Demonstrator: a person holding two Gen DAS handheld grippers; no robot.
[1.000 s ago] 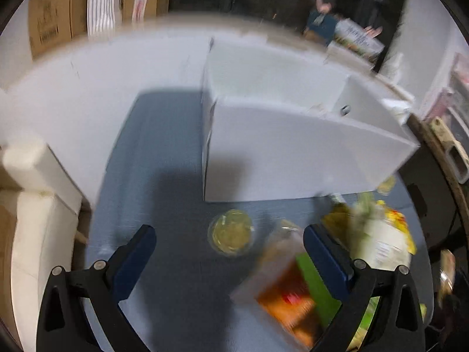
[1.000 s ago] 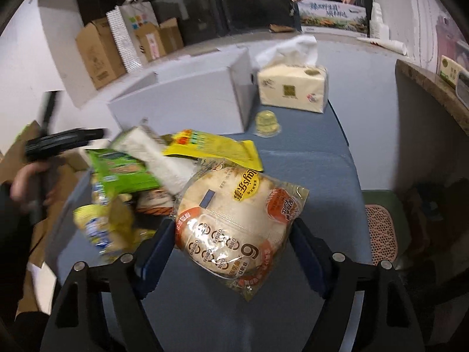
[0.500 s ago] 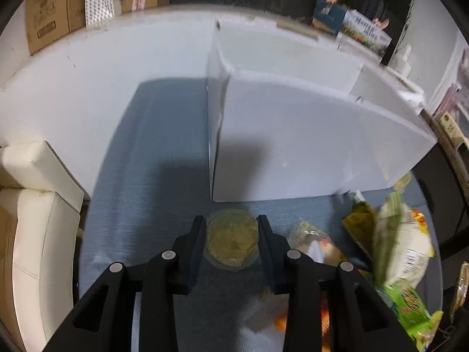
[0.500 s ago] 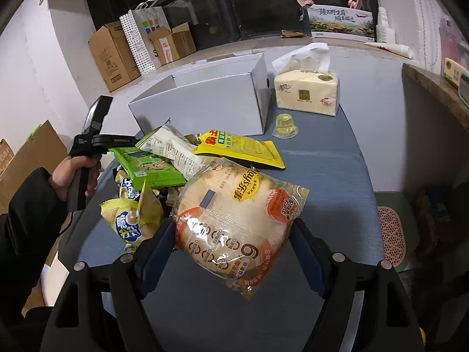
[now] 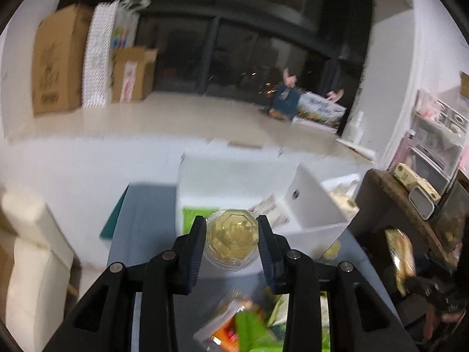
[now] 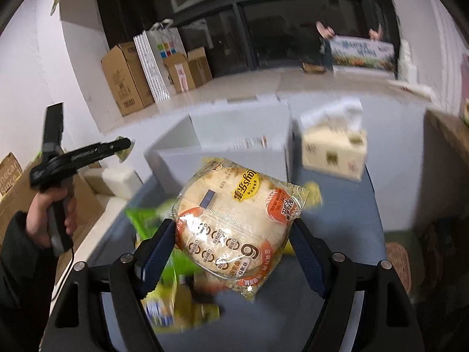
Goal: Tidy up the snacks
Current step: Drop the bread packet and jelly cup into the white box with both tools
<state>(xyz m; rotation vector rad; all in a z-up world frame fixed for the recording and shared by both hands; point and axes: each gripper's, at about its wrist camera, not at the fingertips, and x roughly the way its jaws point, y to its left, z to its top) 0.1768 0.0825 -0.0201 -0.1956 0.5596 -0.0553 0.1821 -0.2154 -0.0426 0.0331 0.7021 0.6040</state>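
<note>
We see the open white cardboard box (image 6: 234, 146) ahead of both tools. Right gripper (image 6: 231, 246) clamps the round bagged bread (image 6: 234, 214): soft, light, hold its sides gently. Left gripper (image 5: 231, 236) pinches the small clear jelly cup (image 5: 232, 234): stiff, slippery wall

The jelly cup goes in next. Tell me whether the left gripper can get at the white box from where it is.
Probably yes. The left gripper, shut on the jelly cup, is above the table with the open white box just ahead and below; nothing stands between them, though the picture is blurred.
</note>
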